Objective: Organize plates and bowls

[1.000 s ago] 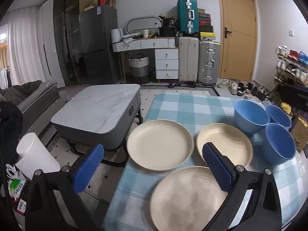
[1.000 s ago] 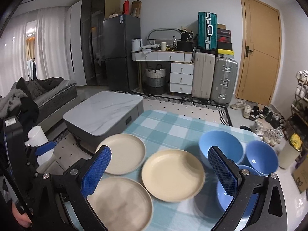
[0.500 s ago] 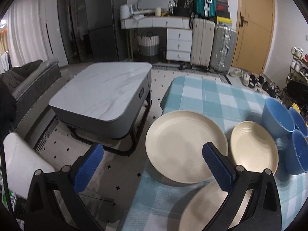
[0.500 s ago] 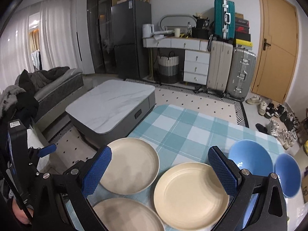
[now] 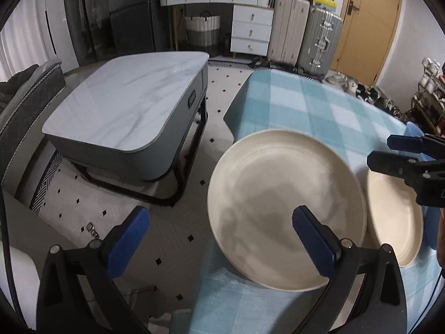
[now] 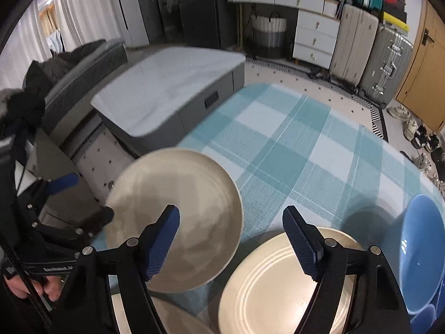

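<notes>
Round matte cream plates (image 5: 283,203) on woven blue-checked tablecloth (image 6: 292,144)

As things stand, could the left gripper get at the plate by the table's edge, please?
Probably yes: the left gripper is open, the plate lies bare, and one of its fingers is already above it.
</notes>
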{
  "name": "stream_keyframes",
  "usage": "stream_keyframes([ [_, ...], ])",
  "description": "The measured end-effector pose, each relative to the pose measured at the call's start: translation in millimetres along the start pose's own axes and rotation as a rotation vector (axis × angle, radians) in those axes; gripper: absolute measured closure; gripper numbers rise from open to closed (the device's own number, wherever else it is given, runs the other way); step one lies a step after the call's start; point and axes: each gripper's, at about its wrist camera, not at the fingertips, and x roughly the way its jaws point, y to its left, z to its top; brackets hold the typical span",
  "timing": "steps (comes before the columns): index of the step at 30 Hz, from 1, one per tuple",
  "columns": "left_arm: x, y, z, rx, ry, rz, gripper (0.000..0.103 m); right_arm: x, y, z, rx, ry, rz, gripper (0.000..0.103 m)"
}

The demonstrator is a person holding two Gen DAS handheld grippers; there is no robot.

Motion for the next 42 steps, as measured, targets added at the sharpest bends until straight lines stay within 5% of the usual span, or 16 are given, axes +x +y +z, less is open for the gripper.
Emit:
stream_keyframes([
  [12, 27.4, 11.5, -1.9, -0.032, 0.040, -0.036, 0.000, 51.7, 2.0, -6.3, -0.050, 0.096, 0.026, 0.024],
  [20, 32.6, 19.9, -3.6, -0.052, 0.056, -0.058, 0.002, 63.6, 10.7, -8.2, -0.072, 0.116, 0.001, 0.037],
  [22, 31.5, 20.8, -4.2, -0.050, 0.051, -0.064, 0.005, 62.4, 12.2, -7.6, -0.067, 0.109, 0.019, 0.046],
  [31, 34.4, 17.9, -7.3, -0.043, 0.082, -0.116, 0.022, 64.4, 14.3, -9.3, -0.071, 0.101, -0.013, 0.049],
  [33, 33.1, 16.8, -7.0, -0.034, 0.080, -0.120, 0.034, 66.4, 12.6, -9.4, -0.062, 0.110, -0.004, 0.050],
  [37, 35.0, 17.1, -8.3, -0.045, 0.103, -0.144, 0.036, 68.0, 14.6, -10.5, -0.077, 0.117, -0.012, 0.052],
  [42, 35.4, 13.5, -10.6, -0.031, 0.104, -0.132, 0.054, 66.3, 14.1, -11.8, -0.083, 0.114, -0.027, 0.062],
])
